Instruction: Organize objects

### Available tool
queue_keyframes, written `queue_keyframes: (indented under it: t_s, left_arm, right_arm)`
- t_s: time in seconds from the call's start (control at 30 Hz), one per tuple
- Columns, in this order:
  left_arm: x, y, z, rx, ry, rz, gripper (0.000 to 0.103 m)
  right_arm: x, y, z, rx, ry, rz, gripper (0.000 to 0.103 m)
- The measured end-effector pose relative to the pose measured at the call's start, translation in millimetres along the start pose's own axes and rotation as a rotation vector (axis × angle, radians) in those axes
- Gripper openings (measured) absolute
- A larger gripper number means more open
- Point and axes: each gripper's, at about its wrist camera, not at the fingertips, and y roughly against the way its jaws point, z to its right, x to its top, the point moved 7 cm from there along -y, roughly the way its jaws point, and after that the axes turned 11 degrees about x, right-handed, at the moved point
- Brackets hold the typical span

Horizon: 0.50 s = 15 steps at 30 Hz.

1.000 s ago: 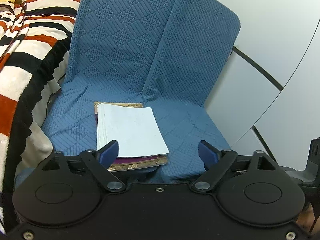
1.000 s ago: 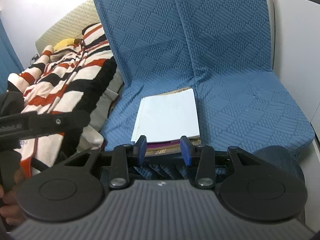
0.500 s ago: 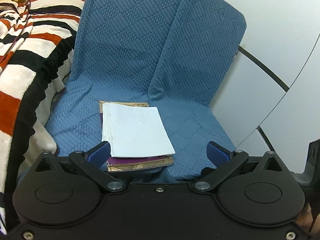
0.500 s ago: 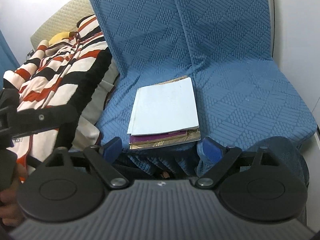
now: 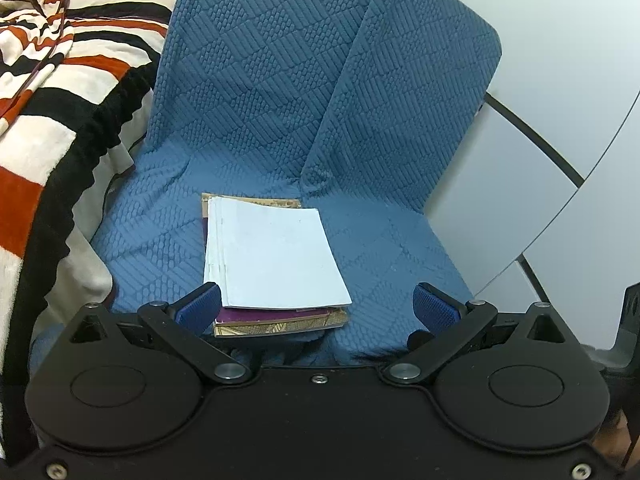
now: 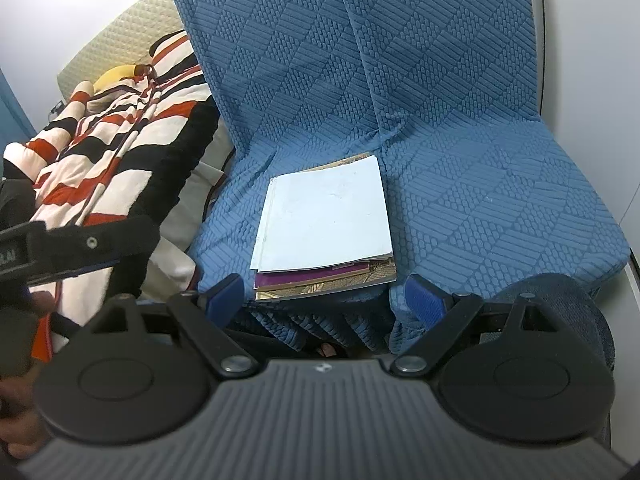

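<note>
Left gripper [image 5: 316, 306], black two-finger tool with blue ribbed pads: jaws spread wide, nothing between the pads, hanging just before the front edge of the seat.

Right gripper [image 6: 324, 298], same make with a grey ribbed body: jaws likewise parted and empty, pads flanking the near end of the stack without touching it.

Stack of books [image 5: 272, 264]: a pale blue-white paper booklet on top, a purple-covered volume beneath, a tan patterned cover at the bottom. It lies flat on the seat, near the front edge, left of the seam between the two cushions in the left wrist view; the top booklet sits slightly askew, the lower covers showing at the near and far ends.

Blue quilted textile seat cover [image 5: 260, 92]: drapes seat and both backrest cushions.

Striped fleece blanket [image 5: 60, 92], white, black and orange-red: heaped beside the seat, to its left.

Yellow soft object [image 6: 116, 74]: partly hidden behind the blanket, kind unclear.

Pale grey wall panels [image 5: 560, 80]: to the right of the seat.
</note>
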Motion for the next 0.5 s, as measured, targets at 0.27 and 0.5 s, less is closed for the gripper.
queue_keyframes:
  t_s: [0.27,0.5]
  left_arm:
    - [-2.1,1.9,3.9,0.002,0.003,0.005,0.102]
    - [-2.7,0.1,1.8,0.01,0.007,-0.006,0.102]
  right_arm:
    - [-1.1,-4.3,-2.2,-0.001,0.0,-0.011,0.089]
    - [-0.7,-4.5,-0.1,-0.009,0.0,-0.01,0.089]
